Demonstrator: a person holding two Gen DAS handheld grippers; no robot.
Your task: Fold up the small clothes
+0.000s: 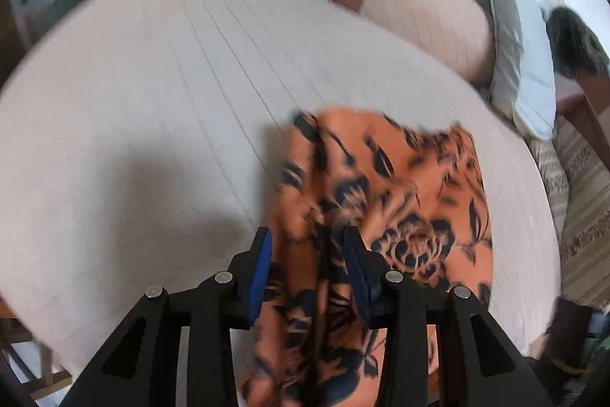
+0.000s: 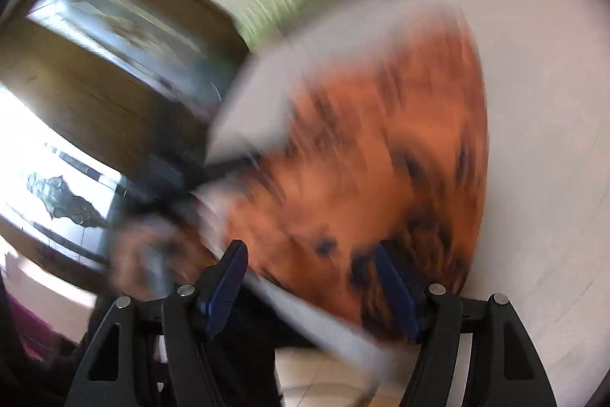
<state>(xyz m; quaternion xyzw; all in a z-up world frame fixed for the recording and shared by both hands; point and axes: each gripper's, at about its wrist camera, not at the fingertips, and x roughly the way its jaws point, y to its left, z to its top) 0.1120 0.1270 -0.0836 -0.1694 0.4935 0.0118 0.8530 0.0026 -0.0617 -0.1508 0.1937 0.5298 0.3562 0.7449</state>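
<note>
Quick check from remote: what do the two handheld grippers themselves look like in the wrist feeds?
Both match: the left gripper and right gripper have black plastic linkage arms with triangular cut-outs, round silver pivot pins, and blue pads lining the fingers. No cables or markings show.

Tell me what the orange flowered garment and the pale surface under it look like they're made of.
Orange garment: thin, soft woven or knit fabric, matte, printed with dark blue flowers; it creases and drapes loosely. Pale surface: looks like matte textured upholstery or a bedcover, with stitched parallel lines.

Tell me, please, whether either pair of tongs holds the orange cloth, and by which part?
Nothing is gripped. The left tongs stand open over a raised fold of the orange floral cloth; the right tongs are open above it too.
</note>
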